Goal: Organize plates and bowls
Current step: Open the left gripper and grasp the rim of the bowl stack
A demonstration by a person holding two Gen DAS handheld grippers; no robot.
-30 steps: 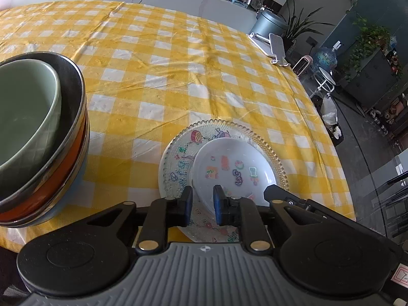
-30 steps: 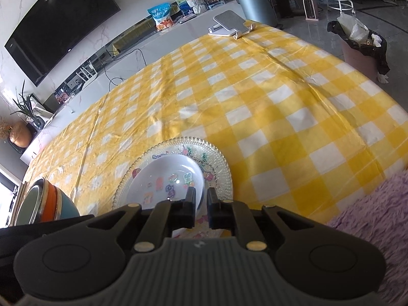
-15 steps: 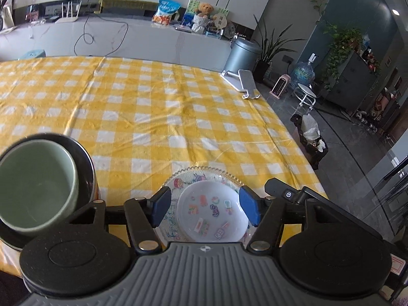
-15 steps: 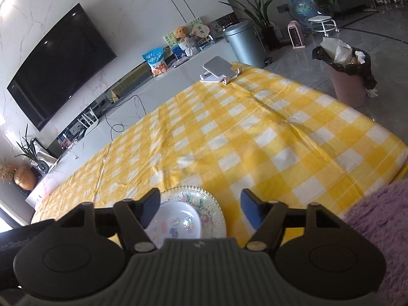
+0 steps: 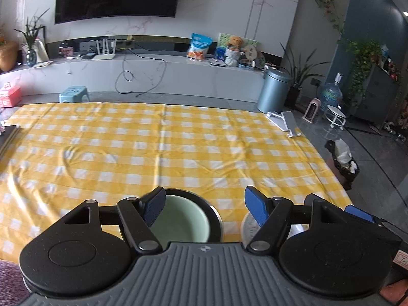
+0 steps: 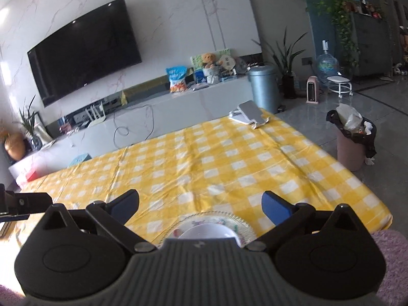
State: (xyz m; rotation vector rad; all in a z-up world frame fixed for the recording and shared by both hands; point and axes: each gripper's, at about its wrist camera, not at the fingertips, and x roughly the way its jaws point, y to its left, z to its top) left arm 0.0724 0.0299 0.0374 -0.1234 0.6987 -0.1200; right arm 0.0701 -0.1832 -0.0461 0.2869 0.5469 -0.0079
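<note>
Two plates on the tabletop (image 6: 229,168): one clear patterned glass plate (image 6: 242,225) with one small white plate (image 6: 209,232) stacked on it. Left of that stack, two bowls show: one pale green bowl (image 5: 183,223) nested inside one dark-rimmed bowl (image 5: 211,207); any beneath are hidden. One phone stand (image 6: 251,113) sits far beyond the stack. Two grippers.

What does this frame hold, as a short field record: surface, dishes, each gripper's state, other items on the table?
surface: yellow checked tablecloth
bowls: pale green bowl nested in a dark-rimmed metal bowl
plates: small white plate on a patterned glass plate
left gripper: open, jaws just opened, nothing between them
right gripper: open, jaws just opened, nothing held
other: folding stand at the far table corner
</note>
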